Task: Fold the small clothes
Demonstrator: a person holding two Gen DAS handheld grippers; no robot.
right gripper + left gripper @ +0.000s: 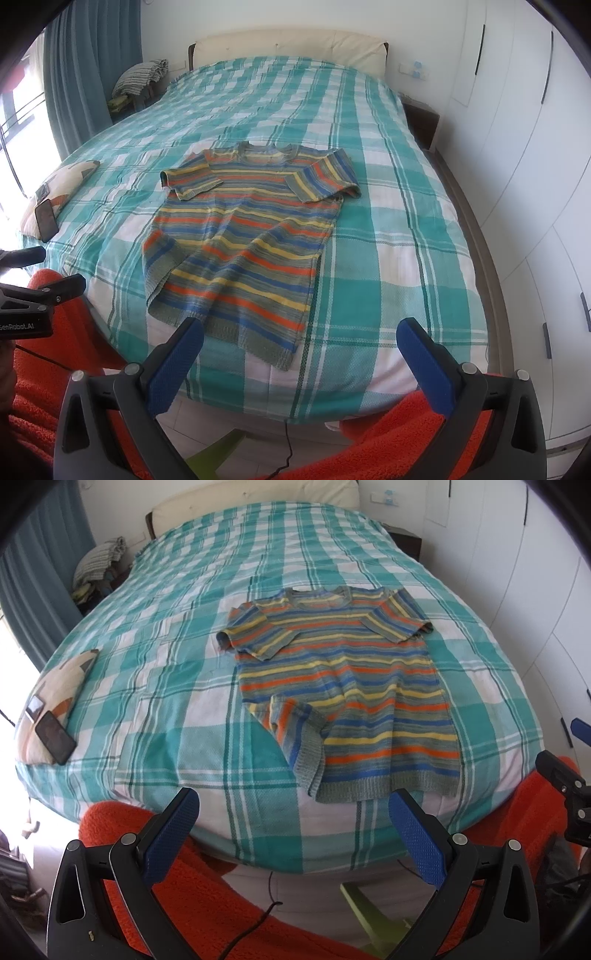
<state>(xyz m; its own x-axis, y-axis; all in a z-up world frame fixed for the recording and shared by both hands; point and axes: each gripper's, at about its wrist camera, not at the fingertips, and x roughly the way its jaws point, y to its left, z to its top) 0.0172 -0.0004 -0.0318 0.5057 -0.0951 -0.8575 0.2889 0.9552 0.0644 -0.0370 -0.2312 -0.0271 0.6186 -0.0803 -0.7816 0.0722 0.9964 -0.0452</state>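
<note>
Both your grippers stand wide open and empty at the foot of the bed, with the striped sweater straight ahead.

Your left gripper [293, 834] holds nothing, and the sweater [343, 686] lies forward and a little to its right; your right gripper [301, 362] is just as open and bare, with the sweater [243, 236] forward and to its left. The hem sits nearest you, near the bed [406, 258] edge, and the long axis runs away toward the collar. The hem corner on your left is turned up over the body, and your left gripper seems nearer to it. Both sleeves lie folded inward. What lies under those flaps is hidden.
</note>
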